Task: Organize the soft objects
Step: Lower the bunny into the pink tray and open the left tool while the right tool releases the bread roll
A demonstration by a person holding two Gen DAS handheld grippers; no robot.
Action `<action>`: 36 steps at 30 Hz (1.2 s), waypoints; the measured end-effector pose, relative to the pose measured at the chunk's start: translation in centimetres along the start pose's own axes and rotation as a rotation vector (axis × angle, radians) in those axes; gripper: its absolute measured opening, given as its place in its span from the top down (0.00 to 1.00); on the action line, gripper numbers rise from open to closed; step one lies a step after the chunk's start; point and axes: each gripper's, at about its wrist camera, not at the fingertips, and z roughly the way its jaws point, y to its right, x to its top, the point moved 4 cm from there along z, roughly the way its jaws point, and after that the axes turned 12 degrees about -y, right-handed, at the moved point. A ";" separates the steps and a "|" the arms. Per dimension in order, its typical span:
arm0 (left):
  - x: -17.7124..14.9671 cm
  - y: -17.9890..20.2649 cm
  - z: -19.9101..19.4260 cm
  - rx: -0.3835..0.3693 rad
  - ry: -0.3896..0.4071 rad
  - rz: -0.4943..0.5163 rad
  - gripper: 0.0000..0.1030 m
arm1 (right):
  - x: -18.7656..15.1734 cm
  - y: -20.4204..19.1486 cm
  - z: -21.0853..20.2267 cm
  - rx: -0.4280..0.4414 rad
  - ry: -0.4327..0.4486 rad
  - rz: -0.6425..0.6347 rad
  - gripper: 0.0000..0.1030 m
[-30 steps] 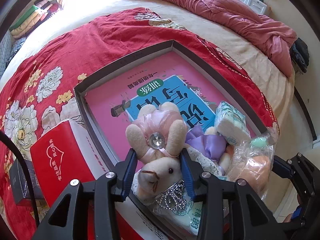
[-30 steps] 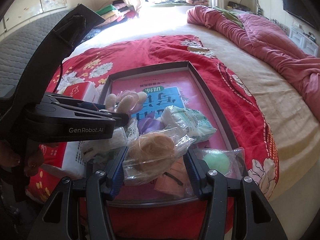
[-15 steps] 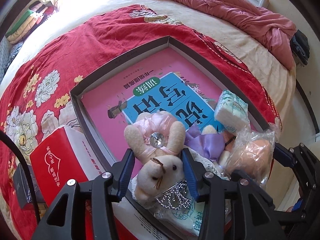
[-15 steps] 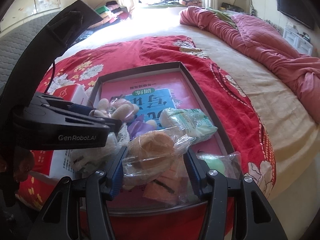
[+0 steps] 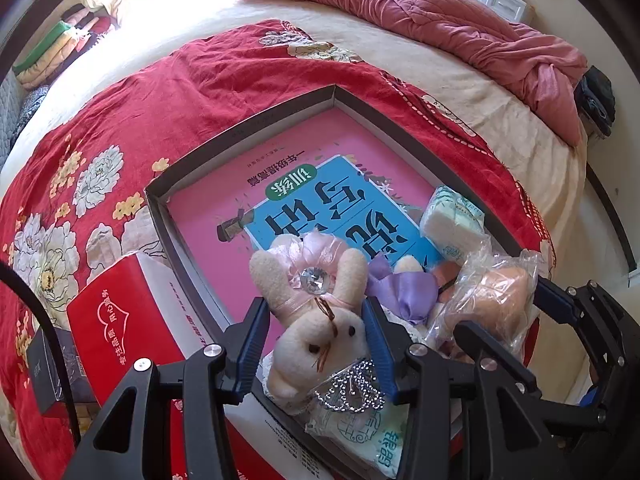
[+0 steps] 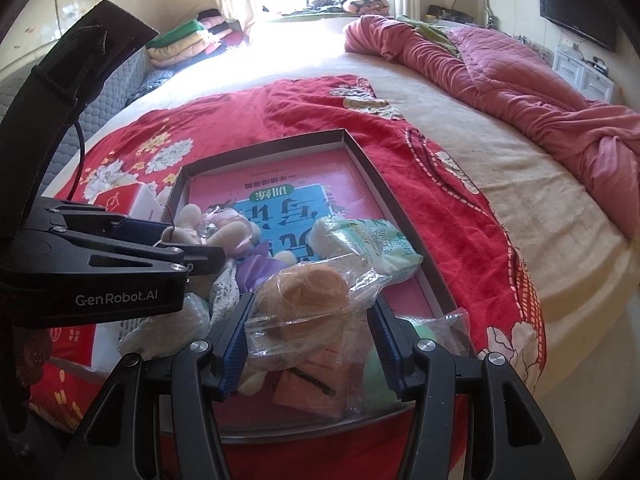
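A: What fills the frame?
B: A bed (image 5: 460, 92) with a red floral cover (image 5: 192, 92); a dark tray (image 5: 256, 128) sits centre frame.
A: And the soft things?
B: Lower right of the tray. The left hand-held gripper (image 5: 314, 346) clamps a plush rabbit (image 5: 316, 320); the right hand-held gripper (image 6: 310, 338) squeezes a bagged orange toy (image 6: 308, 296).

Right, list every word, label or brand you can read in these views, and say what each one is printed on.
"GenRobot.AI": on the side of the left gripper, seen from the right wrist.
Large Chinese title on the blue panel of the pink book: upside down, not read with confidence.
White Chinese lines beside a heart outline on the red box: too small to read.
Green print on the tissue packs: blurred.
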 end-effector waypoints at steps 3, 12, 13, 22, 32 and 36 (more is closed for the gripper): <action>-0.1 0.0 -0.1 0.001 0.003 0.003 0.54 | 0.2 -0.1 0.2 0.007 -0.003 0.003 0.44; -0.3 -0.2 -0.2 -0.018 0.009 -0.011 0.54 | -0.1 0.1 0.6 0.041 -0.021 0.028 0.43; -0.3 -0.2 -0.3 -0.017 0.009 -0.011 0.54 | -0.1 0.2 0.4 0.042 -0.017 0.034 0.43; -0.3 -0.5 -0.5 -0.026 0.014 -0.018 0.54 | -0.1 0.1 0.8 0.058 -0.025 0.043 0.43; -0.4 -0.8 -0.7 -0.034 0.020 -0.030 0.52 | -0.4 0.5 1.2 0.109 -0.037 0.082 0.41; -0.4 -0.8 -0.8 -0.035 0.021 -0.028 0.51 | -0.3 0.3 1.0 0.104 -0.029 0.074 0.40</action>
